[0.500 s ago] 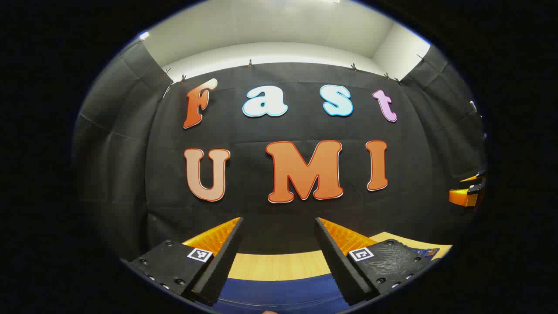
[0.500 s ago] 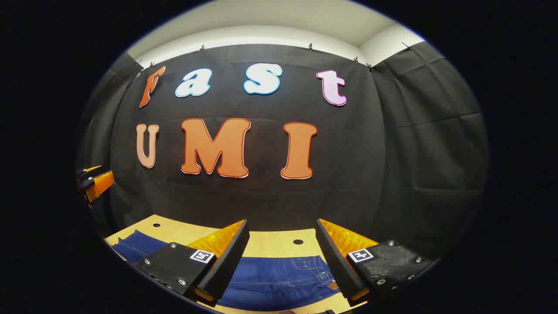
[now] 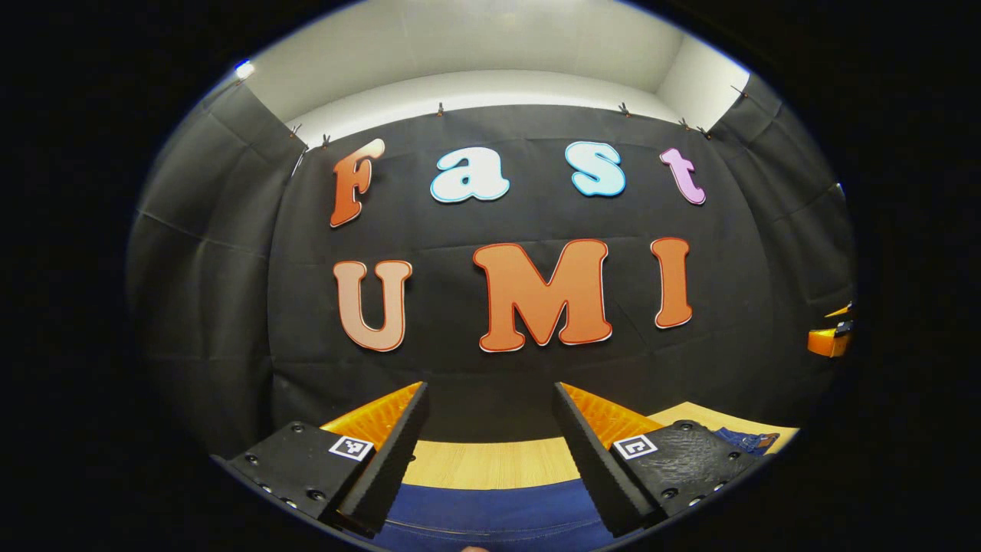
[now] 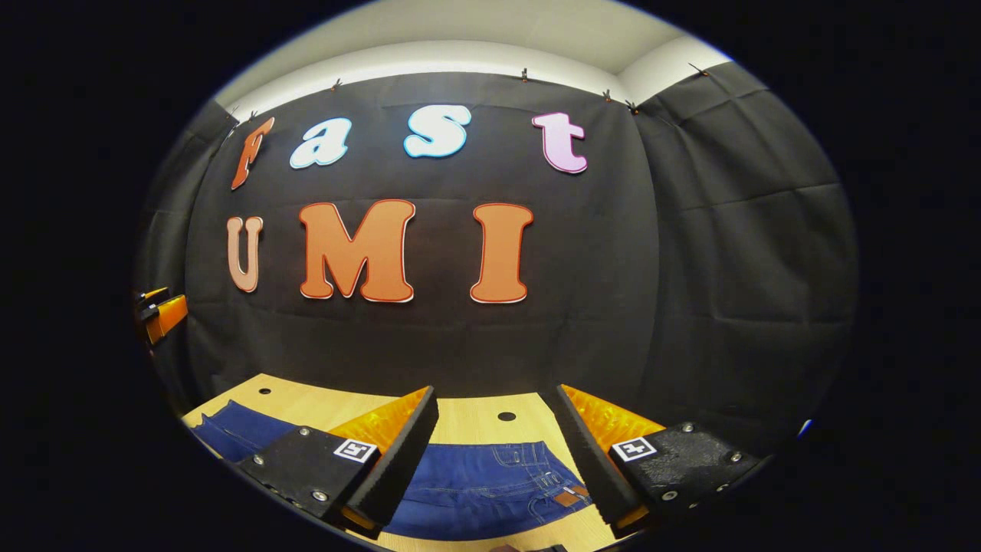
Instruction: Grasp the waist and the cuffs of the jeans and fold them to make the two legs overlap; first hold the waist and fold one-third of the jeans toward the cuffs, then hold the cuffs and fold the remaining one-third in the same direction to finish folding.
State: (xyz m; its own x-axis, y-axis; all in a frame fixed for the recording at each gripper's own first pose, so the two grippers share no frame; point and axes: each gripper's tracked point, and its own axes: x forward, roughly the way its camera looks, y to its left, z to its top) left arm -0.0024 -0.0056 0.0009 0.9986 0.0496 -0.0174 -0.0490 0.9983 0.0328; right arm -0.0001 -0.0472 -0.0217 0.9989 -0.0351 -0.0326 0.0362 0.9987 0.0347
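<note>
Currently both grippers are up above the table, pointed at the booth wall, nothing held.

Left gripper: jaws spread wide, empty. Below its fingers the jeans lie flat on the table; more denim shows past the right finger in the left gripper view. The other gripper shows far off at that view's right edge.

Right gripper: jaws spread wide, empty. In the right gripper view the jeans' waist lies between and under the fingers, with a brown patch near the right finger. The denim runs off to the left behind the left finger. Two small holes in the tabletop sit just beyond the jeans. No contact with the cloth by either gripper.
</note>
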